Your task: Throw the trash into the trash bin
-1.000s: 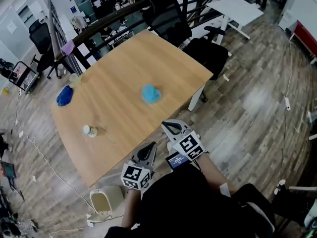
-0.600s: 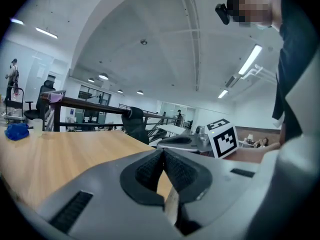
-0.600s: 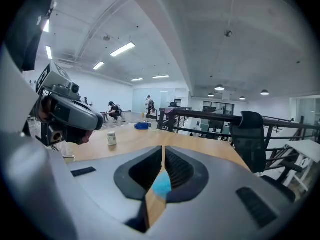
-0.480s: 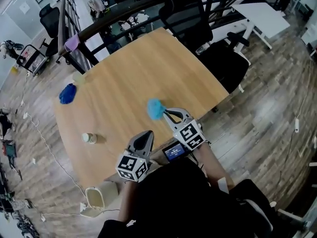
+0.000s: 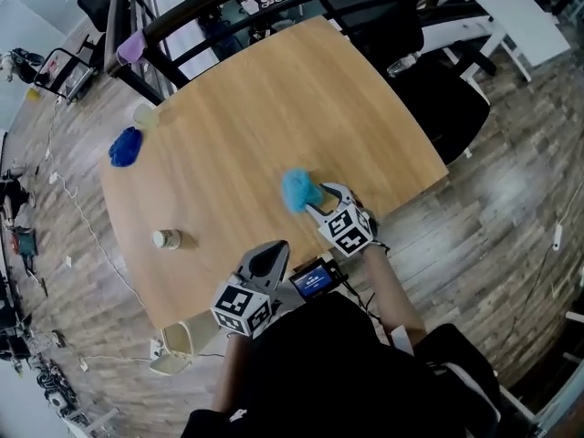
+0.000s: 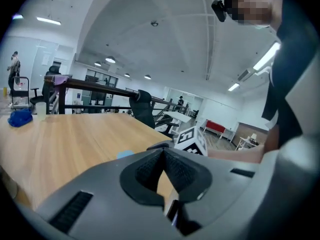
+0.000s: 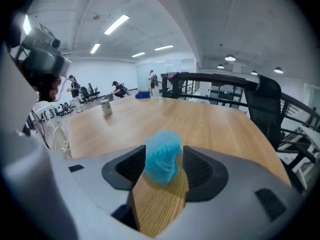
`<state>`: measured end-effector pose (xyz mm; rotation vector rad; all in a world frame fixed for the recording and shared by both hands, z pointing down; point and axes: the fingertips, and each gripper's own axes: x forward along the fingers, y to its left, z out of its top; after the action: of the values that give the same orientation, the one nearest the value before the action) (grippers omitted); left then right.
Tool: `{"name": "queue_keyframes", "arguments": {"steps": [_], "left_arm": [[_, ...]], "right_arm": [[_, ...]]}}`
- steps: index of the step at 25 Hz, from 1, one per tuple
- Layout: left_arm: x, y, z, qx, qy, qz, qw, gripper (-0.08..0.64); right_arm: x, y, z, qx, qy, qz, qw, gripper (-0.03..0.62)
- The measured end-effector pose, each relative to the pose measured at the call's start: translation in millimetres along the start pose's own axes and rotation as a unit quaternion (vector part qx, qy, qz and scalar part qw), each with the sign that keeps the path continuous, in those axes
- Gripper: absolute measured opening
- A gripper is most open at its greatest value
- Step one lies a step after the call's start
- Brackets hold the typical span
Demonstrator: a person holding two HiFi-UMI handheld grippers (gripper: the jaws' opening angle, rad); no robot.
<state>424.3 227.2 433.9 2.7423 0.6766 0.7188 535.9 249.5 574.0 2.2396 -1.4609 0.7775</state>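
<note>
A crumpled light-blue wad of trash (image 5: 297,190) lies on the wooden table (image 5: 246,126) near its right front edge. My right gripper (image 5: 325,200) reaches it from the front; its jaws are opening, and the wad (image 7: 162,156) stands between the pads without being pressed. My left gripper (image 5: 265,261) hovers over the table's front edge, its jaws shut with nothing in them (image 6: 162,153). A dark-blue wad (image 5: 125,147) lies at the far left of the table. The beige trash bin (image 5: 176,349) stands on the floor below the table's front left corner.
A small white bottle (image 5: 166,239) lies on the table's left front part, and a clear cup (image 5: 144,115) stands beside the dark-blue wad. A black office chair (image 5: 429,89) is at the table's right side. A dark railing (image 5: 219,12) runs behind the table.
My right gripper has moved forward over the table to the light-blue wad, and its jaws now stand apart around it. The left gripper has moved to the table's front edge.
</note>
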Motion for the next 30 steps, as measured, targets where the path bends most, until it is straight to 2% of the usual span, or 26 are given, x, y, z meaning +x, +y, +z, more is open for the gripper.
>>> {"name": "queue_keyframes", "arguments": {"steps": [5,9,10,12,13,22,27,30], "left_arm": [[10.7,22.3,-18.1,-0.025,0.030,0.017,0.9991,0.005],[19.0,31.5,-25.9,-0.045,0.037,0.022,0.9981,0.005],[20.4,33.1,-25.2,-0.046,0.036,0.021,0.9981,0.005],[21.4,35.2,-26.0,-0.050,0.035,0.021,0.9979,0.005],[21.4,36.1,-27.0,-0.053,0.034,0.021,0.9978,0.005],[20.5,38.8,-19.3,-0.053,0.024,0.025,0.9980,0.005],[6.4,37.4,-8.1,-0.119,-0.037,0.039,0.9914,0.005],[-15.2,45.1,-17.0,-0.124,-0.047,0.071,0.9887,0.005]], "right_arm": [[57.5,-22.6,-24.3,0.003,0.038,-0.020,0.999,0.229],[76.7,-27.3,-33.4,0.009,0.050,-0.013,0.999,0.223],[78.2,-29.7,-33.1,0.010,0.049,-0.017,0.999,0.191],[77.6,-32.3,-33.2,0.011,0.046,-0.024,0.999,0.025],[77.0,-31.3,-34.4,0.011,0.048,-0.021,0.999,0.015],[71.0,-22.0,-26.4,0.007,0.045,0.000,0.999,0.003],[78.4,-0.1,-10.0,-0.014,0.031,0.034,0.999,0.004],[91.2,26.2,6.5,-0.037,0.022,0.060,0.997,0.005]]}}
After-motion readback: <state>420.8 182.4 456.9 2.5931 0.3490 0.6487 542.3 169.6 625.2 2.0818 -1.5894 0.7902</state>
